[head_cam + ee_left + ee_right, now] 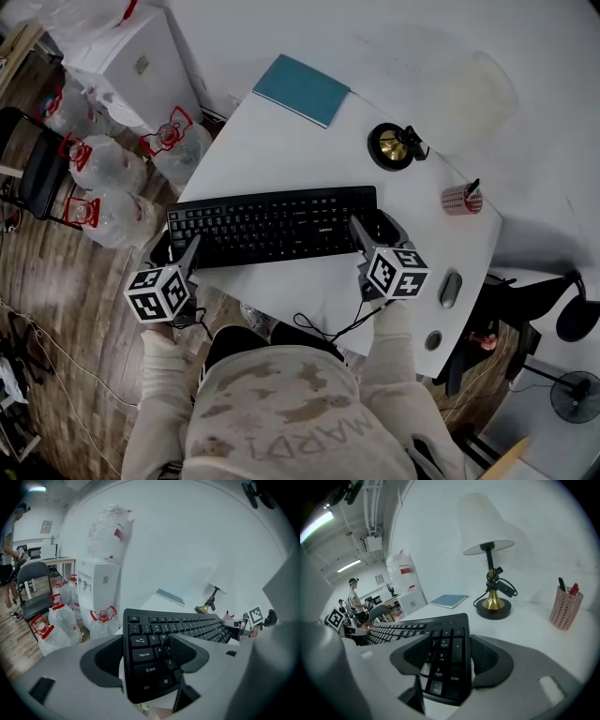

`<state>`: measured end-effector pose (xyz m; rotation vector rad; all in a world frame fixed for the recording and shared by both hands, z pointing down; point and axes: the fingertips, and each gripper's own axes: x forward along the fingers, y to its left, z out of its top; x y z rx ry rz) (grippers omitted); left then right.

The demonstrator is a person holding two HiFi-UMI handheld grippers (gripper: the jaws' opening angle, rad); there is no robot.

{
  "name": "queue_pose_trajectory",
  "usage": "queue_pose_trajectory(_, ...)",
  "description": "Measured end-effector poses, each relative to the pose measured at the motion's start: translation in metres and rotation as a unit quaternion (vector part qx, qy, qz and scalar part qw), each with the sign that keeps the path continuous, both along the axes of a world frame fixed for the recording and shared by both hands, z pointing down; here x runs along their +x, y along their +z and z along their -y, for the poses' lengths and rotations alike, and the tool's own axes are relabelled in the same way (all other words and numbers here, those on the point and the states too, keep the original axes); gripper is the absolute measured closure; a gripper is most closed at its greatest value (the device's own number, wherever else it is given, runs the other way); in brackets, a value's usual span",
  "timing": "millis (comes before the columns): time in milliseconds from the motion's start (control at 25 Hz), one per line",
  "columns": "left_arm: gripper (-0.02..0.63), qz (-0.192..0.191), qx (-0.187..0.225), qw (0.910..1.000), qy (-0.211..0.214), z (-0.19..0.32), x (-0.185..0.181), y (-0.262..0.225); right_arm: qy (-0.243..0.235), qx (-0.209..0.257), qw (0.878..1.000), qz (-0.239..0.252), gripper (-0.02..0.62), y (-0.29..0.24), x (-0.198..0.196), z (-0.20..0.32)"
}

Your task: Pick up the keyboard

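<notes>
Left gripper [190, 255] and right gripper [364, 232] each clamp one end of the keyboard [272, 225], whose long axis runs left to right between them at the white table's [281, 141] near edge, neither hand nearer.

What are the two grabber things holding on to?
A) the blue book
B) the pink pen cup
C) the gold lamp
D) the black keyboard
D: the left gripper grips one end of the black keyboard and the right gripper grips the other end, with the keys showing between each pair of jaws.
</notes>
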<state>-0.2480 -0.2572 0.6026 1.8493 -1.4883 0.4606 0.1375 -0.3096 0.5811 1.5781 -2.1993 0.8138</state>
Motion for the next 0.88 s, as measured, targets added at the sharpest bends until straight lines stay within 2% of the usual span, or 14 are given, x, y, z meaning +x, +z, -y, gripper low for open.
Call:
queue_pose_trajectory(360, 0.296, 0.015, 0.078, 0.9968, 0.006, 0.002, -0.008, -0.057, 0.023, 0.062, 0.998, 0.009, 0.314, -0.051, -0.006, -0.014)
queue_pose_trajectory(880, 0.295, 0.010, 0.164, 0.9862, 0.019, -0.009, -0.001, -0.126, 0.048, 0.146, 0.988, 0.004, 0.316, -0.120, 0.002, -0.050)
